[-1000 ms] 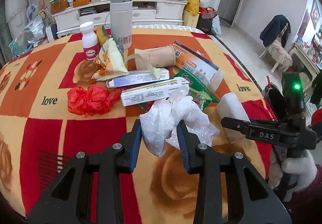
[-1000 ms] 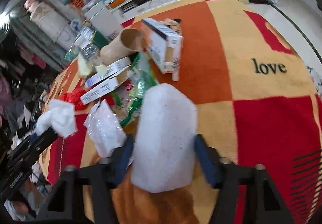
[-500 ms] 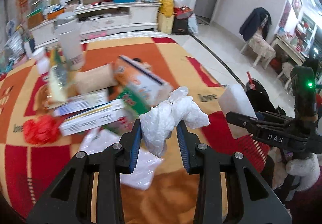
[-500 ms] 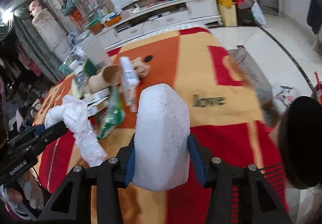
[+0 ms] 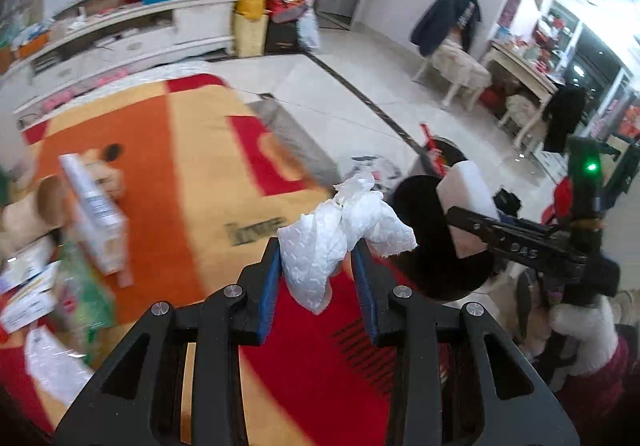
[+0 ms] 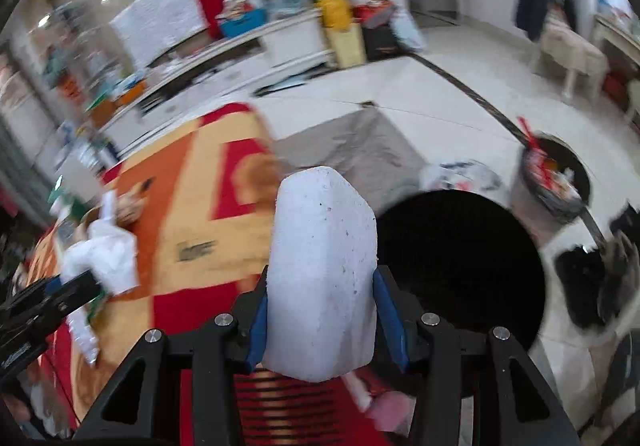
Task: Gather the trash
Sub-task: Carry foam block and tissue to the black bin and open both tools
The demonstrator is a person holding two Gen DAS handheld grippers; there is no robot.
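Note:
My left gripper (image 5: 317,282) is shut on a crumpled white tissue wad (image 5: 340,238), held above the table's right edge. My right gripper (image 6: 322,310) is shut on a white foam block (image 6: 322,278); it also shows in the left wrist view (image 5: 468,197), over a black bin (image 5: 436,242). The bin's dark round opening (image 6: 460,266) lies just right of the foam block. The left gripper with the tissue (image 6: 104,262) shows at left in the right wrist view.
Boxes (image 5: 94,213), a paper cup (image 5: 28,205) and wrappers (image 5: 80,298) lie on the red and orange cloth (image 5: 192,165). A second bin with rubbish (image 6: 556,177) stands on the tiled floor. A chair with a jacket (image 5: 452,37) is farther off.
Both grippers have swung right, away from the pile on the table toward the table's edge and the black bin, each still holding its item.

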